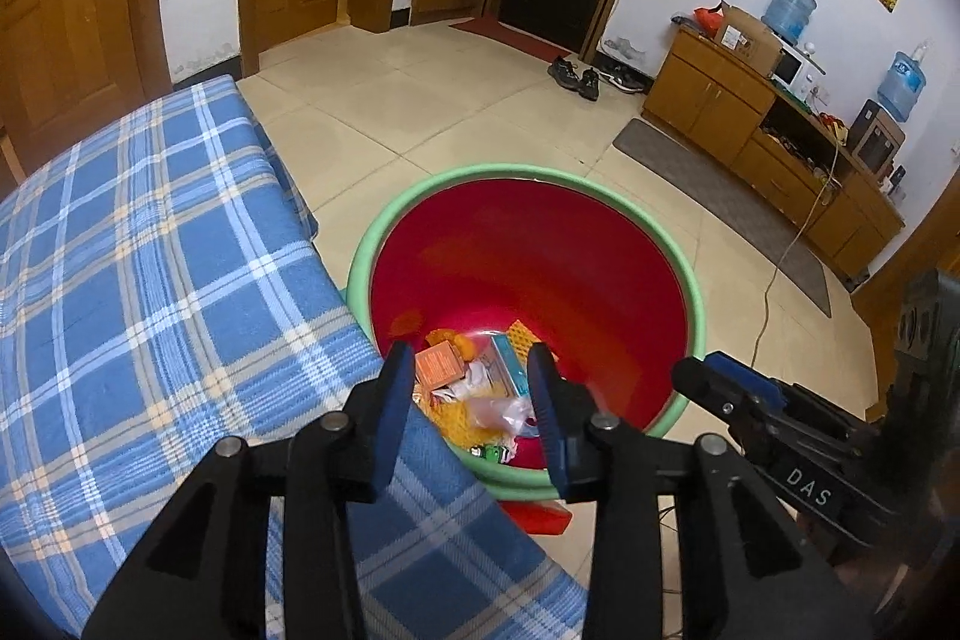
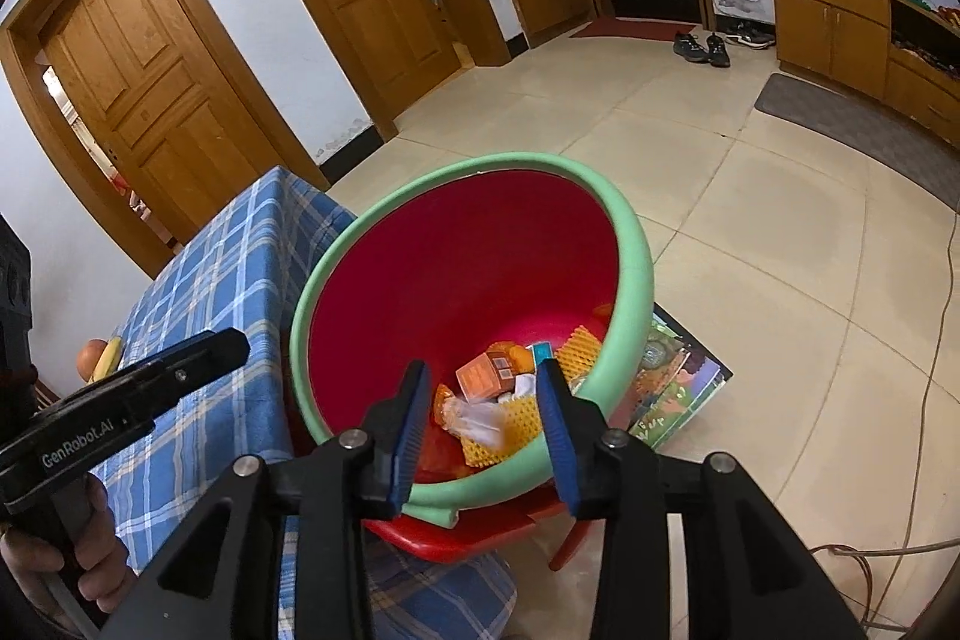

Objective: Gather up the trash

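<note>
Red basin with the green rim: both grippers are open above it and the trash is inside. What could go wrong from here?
1. The red basin sits on a red stool beside the table; a nudge from the right gripper could tip it.
2. The left gripper could snag the plaid tablecloth.
3. The light clear plastic wrapper may cling and lift out.

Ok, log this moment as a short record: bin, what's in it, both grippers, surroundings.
bin: red basin with green rim, beside the blue plaid table
contents: orange carton, yellow foam netting, clear plastic wrapper, teal box
left gripper: open, empty, above the bin's edge
right gripper: open, empty, above the bin
floor: picture books beside the bin
</note>
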